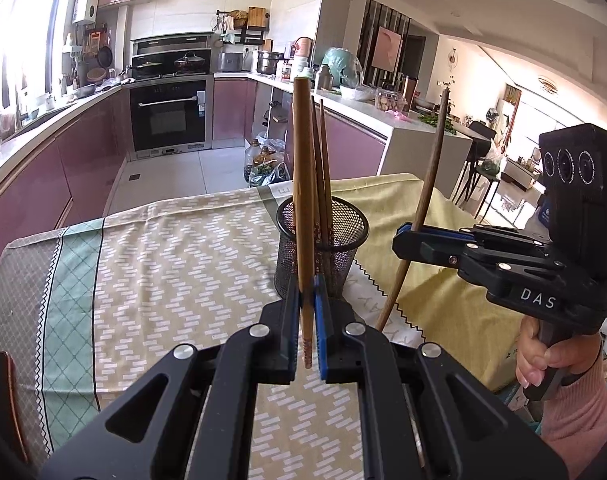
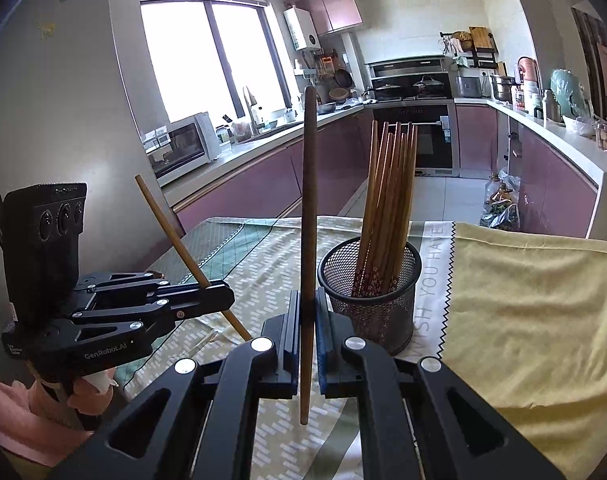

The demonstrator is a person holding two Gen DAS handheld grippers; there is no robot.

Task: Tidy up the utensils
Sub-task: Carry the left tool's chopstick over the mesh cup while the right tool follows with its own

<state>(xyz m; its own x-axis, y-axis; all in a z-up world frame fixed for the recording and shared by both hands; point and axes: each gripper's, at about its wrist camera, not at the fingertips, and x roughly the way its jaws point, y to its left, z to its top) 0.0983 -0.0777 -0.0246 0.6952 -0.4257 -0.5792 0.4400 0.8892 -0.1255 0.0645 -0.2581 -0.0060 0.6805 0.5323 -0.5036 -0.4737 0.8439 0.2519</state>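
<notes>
A black mesh cup [image 1: 322, 249] stands on the clothed table and holds several wooden chopsticks [image 2: 387, 204]; it also shows in the right wrist view [image 2: 373, 292]. My left gripper [image 1: 308, 312] is shut on a light wooden chopstick [image 1: 303, 184], held upright just in front of the cup. It also shows in the right wrist view [image 2: 219, 300], left of the cup. My right gripper [image 2: 308, 320] is shut on a darker wooden chopstick [image 2: 309, 216], held upright left of the cup. In the left wrist view it [image 1: 413, 238] is right of the cup.
The table wears a patterned cloth [image 1: 175, 264] and a yellow cloth [image 2: 535, 304] on the right. Kitchen counters [image 2: 263, 148], an oven [image 1: 168, 116] and bags on the floor [image 1: 263, 164] lie beyond the table's far edge.
</notes>
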